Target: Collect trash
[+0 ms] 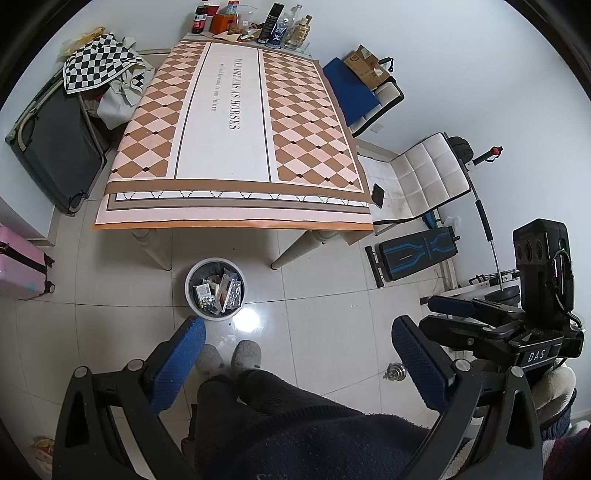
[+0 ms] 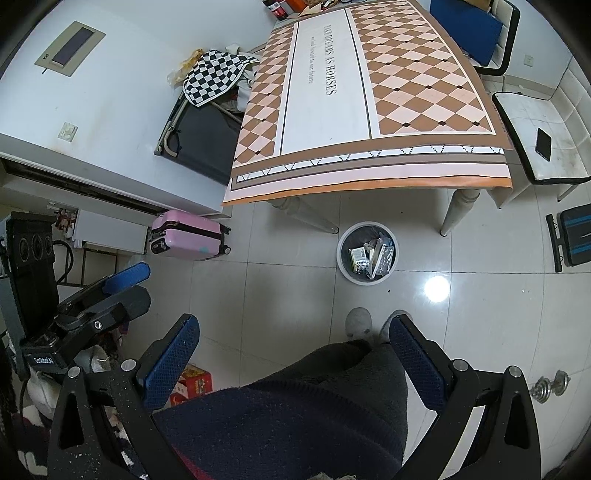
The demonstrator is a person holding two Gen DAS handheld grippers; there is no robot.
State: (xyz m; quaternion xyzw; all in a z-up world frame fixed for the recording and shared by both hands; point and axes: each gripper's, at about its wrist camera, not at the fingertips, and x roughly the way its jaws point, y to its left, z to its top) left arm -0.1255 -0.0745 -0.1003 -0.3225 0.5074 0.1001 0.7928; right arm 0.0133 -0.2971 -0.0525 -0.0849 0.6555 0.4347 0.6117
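Note:
A round white trash bin with a dark liner stands on the tiled floor in front of the table; it holds several pieces of packaging trash. It also shows in the right wrist view. My left gripper is open and empty, held above the floor over the person's legs. My right gripper is open and empty too. Each gripper shows at the edge of the other's view: the right gripper and the left gripper. The table with a diamond-pattern cloth is bare in its middle.
Bottles, cans and boxes crowd the table's far end. A pink suitcase and a dark open suitcase lie left. White chairs, a phone, a weight bench and a dumbbell are right.

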